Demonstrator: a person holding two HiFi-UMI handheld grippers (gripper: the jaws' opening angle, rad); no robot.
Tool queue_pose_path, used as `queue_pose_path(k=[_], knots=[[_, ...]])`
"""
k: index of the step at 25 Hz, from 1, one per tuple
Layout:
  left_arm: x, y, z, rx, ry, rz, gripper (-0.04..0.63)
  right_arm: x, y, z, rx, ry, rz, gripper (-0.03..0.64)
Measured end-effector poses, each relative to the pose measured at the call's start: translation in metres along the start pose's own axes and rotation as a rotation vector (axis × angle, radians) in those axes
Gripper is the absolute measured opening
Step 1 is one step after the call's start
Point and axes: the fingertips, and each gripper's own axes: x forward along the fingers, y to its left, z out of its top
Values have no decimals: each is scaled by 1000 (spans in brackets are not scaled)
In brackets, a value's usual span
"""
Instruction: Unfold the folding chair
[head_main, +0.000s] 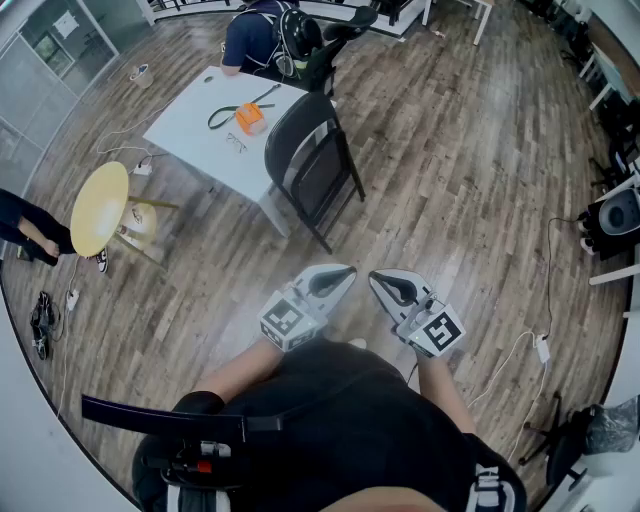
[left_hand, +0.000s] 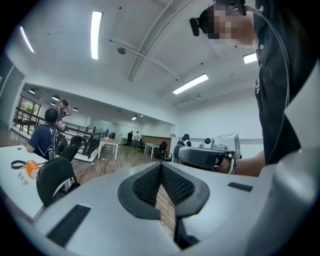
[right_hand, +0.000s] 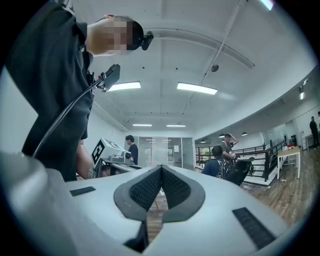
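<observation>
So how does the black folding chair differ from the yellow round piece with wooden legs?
The black folding chair has a squarish back; the yellow round piece is disc-shaped. The chair stands beside the white table; the yellow piece stands apart. Both rest on the wooden floor.

Left gripper (head_main: 346, 271): jaws pressed together with nothing between them; held level, tips aimed toward 2 o'clock in the head view.
Right gripper (head_main: 376, 279): jaws together, empty; tips aimed toward 10 o'clock, near the left tips but not touching.
Left forearm (head_main: 236, 374): bare, reaching out toward 1 o'clock.
Right forearm (head_main: 443, 388): bare, running toward 11 o'clock.
Pose: both grippers held in front of the body, converging toward 12 o'clock.
</observation>
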Motion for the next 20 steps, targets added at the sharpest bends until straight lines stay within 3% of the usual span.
queue_pose_path(k=[8, 13, 20], knots=[[4, 3, -12, -19, 42, 23, 5, 1, -2, -9, -11, 37, 10, 6], [1, 10, -8, -115, 9, 35, 4, 1, -7, -7, 20, 7, -2, 6], [-4, 19, -9, -91, 33, 63, 5, 11, 5, -10, -98, 22, 22, 6]])
